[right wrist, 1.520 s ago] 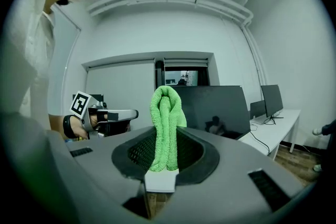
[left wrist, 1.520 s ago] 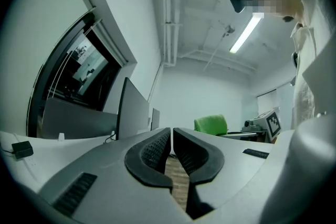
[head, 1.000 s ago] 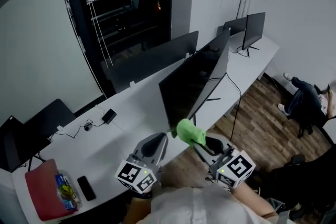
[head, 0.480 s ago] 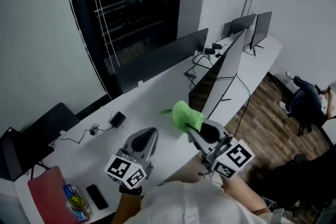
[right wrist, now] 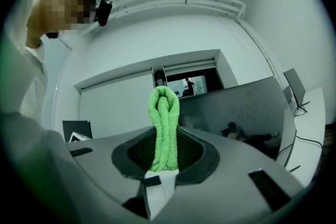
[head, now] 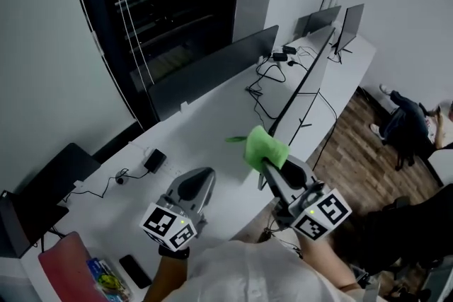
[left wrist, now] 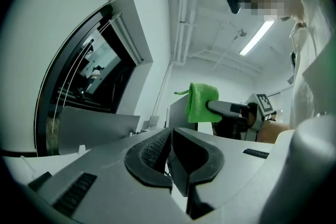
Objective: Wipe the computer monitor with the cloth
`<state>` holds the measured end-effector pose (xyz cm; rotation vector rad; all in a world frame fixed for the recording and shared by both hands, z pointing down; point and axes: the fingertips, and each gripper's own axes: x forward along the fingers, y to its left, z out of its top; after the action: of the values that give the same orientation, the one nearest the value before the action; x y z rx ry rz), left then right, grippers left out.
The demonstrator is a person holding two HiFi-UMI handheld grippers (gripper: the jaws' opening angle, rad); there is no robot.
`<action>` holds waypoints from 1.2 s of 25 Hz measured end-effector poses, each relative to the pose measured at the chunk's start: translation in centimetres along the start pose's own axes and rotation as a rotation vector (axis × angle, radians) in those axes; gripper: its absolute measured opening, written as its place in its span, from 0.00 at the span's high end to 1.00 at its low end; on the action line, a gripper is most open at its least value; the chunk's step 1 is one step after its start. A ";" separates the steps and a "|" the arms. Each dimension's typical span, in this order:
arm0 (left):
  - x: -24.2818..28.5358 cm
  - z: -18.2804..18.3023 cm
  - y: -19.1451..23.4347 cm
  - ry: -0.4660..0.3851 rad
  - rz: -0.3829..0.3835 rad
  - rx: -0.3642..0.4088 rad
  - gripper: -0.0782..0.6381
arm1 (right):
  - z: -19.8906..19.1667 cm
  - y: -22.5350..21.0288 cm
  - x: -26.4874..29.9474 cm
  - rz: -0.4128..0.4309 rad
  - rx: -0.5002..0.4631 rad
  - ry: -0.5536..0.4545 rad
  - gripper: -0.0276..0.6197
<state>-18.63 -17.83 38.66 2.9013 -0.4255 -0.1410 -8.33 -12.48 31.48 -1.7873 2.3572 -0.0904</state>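
My right gripper (head: 267,165) is shut on a folded green cloth (head: 265,147), held up above the white desk (head: 212,131) just left of the monitor (head: 303,85), which shows edge-on in the head view. In the right gripper view the cloth (right wrist: 164,123) stands upright between the jaws of the right gripper (right wrist: 164,147), with the monitor's dark screen (right wrist: 236,107) behind it to the right, apart from it. My left gripper (head: 202,179) is shut with nothing in it, low over the desk's near edge. The left gripper view shows the left gripper (left wrist: 170,136) with jaws together and the cloth (left wrist: 201,102) beyond.
A grey divider panel (head: 212,67) runs along the desk's back. Cables (head: 265,85) trail behind the monitor. Two more monitors (head: 345,26) stand at the far end. A power adapter (head: 153,159), a phone (head: 134,271) and a red pouch (head: 64,269) lie left. A person (head: 403,120) sits at right.
The head view has swung, so the monitor went from showing its dark face to edge-on. My right gripper with the cloth has risen slightly and moved right. The left gripper stays low and shut.
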 end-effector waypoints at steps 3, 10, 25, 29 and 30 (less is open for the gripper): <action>0.3 -0.6 0.3 0.008 -0.012 -0.016 0.85 | -1.0 -0.2 -0.1 -0.021 0.007 0.015 0.85; 1.3 -1.8 -0.2 0.026 -0.052 -0.029 0.85 | -3.1 -1.2 -0.7 -0.068 0.009 0.052 0.85; 2.1 -3.2 -1.2 0.053 -0.086 -0.034 0.85 | -7.9 -2.3 -1.5 -0.104 0.004 0.147 0.85; 2.3 -3.5 -1.5 0.059 -0.099 -0.025 0.85 | -8.8 -2.6 -1.7 -0.108 0.005 0.165 0.85; 2.3 -3.6 -1.6 0.060 -0.104 -0.024 0.85 | -9.1 -2.6 -1.7 -0.109 0.006 0.169 0.85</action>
<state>-15.53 -16.38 41.65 2.8958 -0.2613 -0.0740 -7.01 -12.11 40.98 -1.9772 2.3644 -0.2731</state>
